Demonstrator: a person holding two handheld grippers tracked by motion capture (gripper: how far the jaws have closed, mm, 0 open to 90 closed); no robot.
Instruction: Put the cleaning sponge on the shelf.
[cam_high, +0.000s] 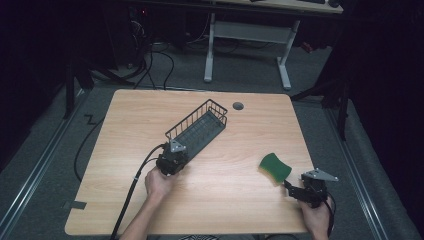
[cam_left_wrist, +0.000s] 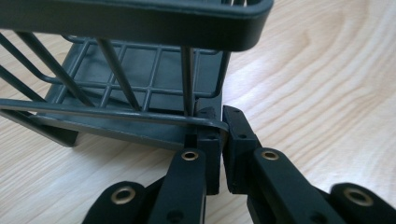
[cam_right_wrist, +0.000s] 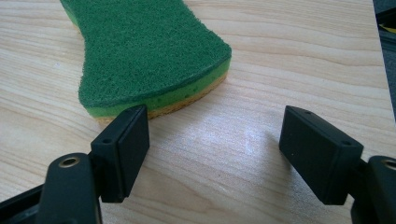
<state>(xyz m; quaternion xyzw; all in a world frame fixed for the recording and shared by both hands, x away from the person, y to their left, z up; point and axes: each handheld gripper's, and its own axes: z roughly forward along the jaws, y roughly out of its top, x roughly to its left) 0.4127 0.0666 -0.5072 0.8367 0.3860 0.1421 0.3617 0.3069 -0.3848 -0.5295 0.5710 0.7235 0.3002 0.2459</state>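
Basket, a dark wire one with a solid rim, lay slantwise near the middle of the wooden table, its far end pointing toward the small round grommet in the tabletop. At the basket's near end sat the left gripper, held by the person's left hand, its cable trailing off the near edge of the table. In the left gripper view the basket rose right in front of the jaws, and the left gripper was clamped on the basket's lower wire at its near corner, the two pads pressed together with the wire between them. Well to the right of the basket lay a green sponge, flat on the wood with its scouring face up. Just to the right of and nearer than the sponge was the right gripper, held by the right hand. In the right gripper view the right gripper had its jaws wide apart around bare wood, the left pad just beside the sponge at its near edge; whether it touched could not be told.
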